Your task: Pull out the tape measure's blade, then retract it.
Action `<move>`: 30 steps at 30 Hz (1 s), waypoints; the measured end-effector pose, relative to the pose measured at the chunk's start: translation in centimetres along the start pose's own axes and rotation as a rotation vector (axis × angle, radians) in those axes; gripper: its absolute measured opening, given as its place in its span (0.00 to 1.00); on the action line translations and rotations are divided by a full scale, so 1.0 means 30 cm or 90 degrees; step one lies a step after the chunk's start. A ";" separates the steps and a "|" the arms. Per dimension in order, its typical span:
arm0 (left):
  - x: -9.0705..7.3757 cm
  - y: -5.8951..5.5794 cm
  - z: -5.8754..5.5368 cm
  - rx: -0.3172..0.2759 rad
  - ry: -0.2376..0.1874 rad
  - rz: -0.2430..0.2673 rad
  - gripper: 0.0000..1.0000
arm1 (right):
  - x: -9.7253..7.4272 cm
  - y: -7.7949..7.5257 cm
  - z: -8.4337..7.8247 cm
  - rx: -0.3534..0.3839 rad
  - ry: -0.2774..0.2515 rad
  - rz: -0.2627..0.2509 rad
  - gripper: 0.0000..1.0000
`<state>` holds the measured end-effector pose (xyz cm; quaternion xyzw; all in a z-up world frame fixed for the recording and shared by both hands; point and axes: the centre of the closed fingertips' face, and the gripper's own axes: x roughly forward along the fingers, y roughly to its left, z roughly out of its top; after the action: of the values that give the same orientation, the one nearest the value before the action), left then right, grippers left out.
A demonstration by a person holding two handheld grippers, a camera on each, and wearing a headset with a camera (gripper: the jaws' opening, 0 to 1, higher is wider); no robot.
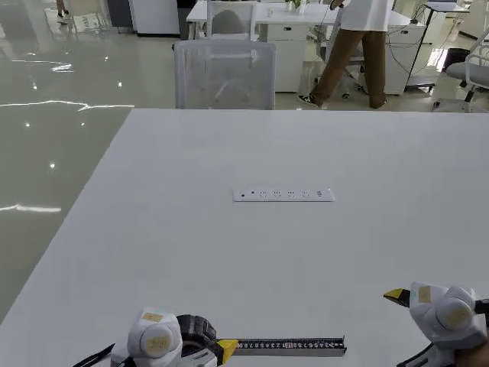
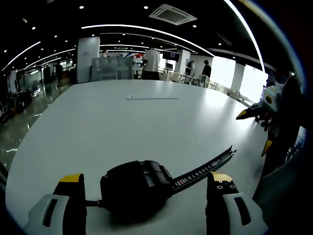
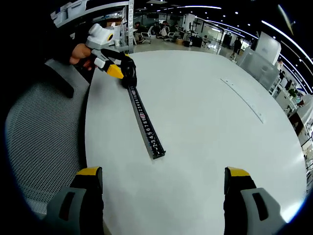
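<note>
**Blade out, retraction pending**

Tape measure (image 1: pixel 195 333) sits at 6 o'clock in the head view, on the near edge of the tabletop (image 1: pixel 267 145). Its blade (image 1: pixel 290 346) lies flat, run out toward 3 o'clock with the tip free. The left tool (image 2: pixel 145 177) is spread, straddling the case with gaps on both sides. The right tool (image 3: pixel 163 171) is spread and empty at 4 o'clock, apart from the tip. Pull-out looks done. Next, probably: steady the case, release the blade and guide its return.
</note>
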<state>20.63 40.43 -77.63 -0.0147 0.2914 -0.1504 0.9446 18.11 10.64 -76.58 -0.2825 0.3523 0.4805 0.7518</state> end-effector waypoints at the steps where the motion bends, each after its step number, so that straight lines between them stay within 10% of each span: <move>1: -0.002 -0.009 -0.010 0.003 0.007 -0.004 1.00 | 0.008 -0.003 0.001 -0.002 0.004 0.005 1.00; 30: 0.029 -0.022 -0.029 -0.002 0.000 -0.005 1.00 | 0.180 0.031 0.083 -0.097 0.043 0.092 0.84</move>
<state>20.65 39.61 -78.76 -0.0176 0.2919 -0.1536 0.9439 19.46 15.71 -79.50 -0.3288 0.3590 0.5491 0.6794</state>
